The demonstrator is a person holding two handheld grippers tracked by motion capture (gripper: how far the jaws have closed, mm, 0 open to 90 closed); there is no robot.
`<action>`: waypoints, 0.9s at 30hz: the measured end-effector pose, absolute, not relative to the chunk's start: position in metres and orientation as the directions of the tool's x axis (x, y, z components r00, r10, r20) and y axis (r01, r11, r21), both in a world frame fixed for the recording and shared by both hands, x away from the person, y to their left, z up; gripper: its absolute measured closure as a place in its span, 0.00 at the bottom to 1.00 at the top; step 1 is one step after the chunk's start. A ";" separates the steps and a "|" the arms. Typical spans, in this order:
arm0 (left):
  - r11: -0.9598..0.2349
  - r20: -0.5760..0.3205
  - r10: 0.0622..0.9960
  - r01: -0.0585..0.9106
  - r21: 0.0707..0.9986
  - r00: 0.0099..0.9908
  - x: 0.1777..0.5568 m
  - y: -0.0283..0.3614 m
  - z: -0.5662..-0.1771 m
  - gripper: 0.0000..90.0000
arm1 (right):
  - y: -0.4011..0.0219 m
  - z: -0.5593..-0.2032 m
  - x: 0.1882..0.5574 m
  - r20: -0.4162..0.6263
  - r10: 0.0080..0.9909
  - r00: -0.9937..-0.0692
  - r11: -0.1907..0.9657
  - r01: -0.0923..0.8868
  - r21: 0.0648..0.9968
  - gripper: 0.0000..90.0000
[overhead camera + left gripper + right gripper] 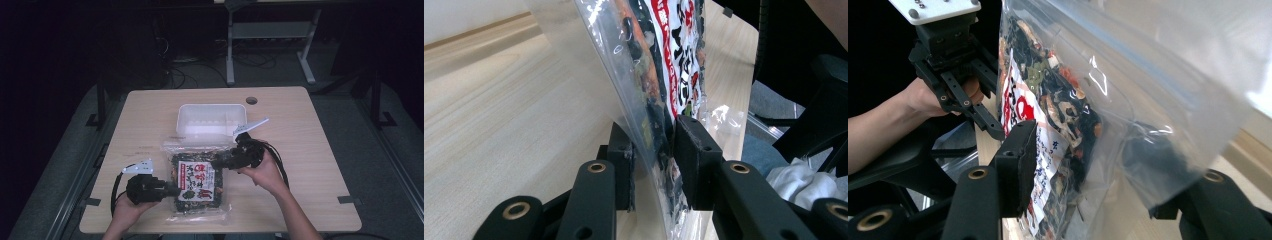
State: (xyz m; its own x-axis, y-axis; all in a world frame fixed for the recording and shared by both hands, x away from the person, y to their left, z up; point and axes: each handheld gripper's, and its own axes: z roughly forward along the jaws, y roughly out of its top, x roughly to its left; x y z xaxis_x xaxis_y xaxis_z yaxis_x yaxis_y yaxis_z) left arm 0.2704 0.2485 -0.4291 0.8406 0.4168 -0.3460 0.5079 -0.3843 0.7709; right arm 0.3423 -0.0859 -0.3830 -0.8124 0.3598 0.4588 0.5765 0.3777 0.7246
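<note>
So the desk here is a light wood-grain top with rounded corners and a small round cable hole near the far edge. It sits on grey carpet, and the room behind it is pretty dark. You can make out the white legs of another desk frame further back, with some cables lying on the floor near it.

In the middle of the desk there's a clear zip bag full of dark dried food mix with a red and white label, and just behind it, toward the far side, a white plastic tray.

The left tongs are clamped on the bag's left edge; the left gripper view shows both black pads pinching the plastic. The right tongs are at the bag's upper right. In the right gripper view the jaws sit either side of the bag with a wide gap, one behind the clear film, so they look apart rather than pinching.

A person's hands come in from the near edge.
</note>
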 end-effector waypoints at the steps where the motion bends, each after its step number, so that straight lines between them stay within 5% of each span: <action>1: -0.384 -0.346 0.416 0.508 0.771 0.841 0.270 0.248 -0.429 0.78 | -0.085 -0.384 0.342 0.464 0.356 -0.811 0.376 0.579 0.724 0.53; 12: -0.403 -0.319 0.413 0.485 0.776 0.853 0.268 0.243 -0.427 0.77 | -0.085 -0.383 0.341 0.491 0.290 -0.822 0.388 0.569 0.724 0.74; 19: -0.408 -0.294 0.442 0.482 0.776 0.848 0.269 0.244 -0.427 0.65 | -0.091 -0.379 0.339 0.540 0.220 -0.812 0.368 0.582 0.725 0.82; 27: -0.398 -0.280 0.450 0.471 0.788 0.848 0.268 0.248 -0.425 0.62 | -0.095 -0.368 0.337 0.530 0.223 -0.818 0.354 0.575 0.738 0.84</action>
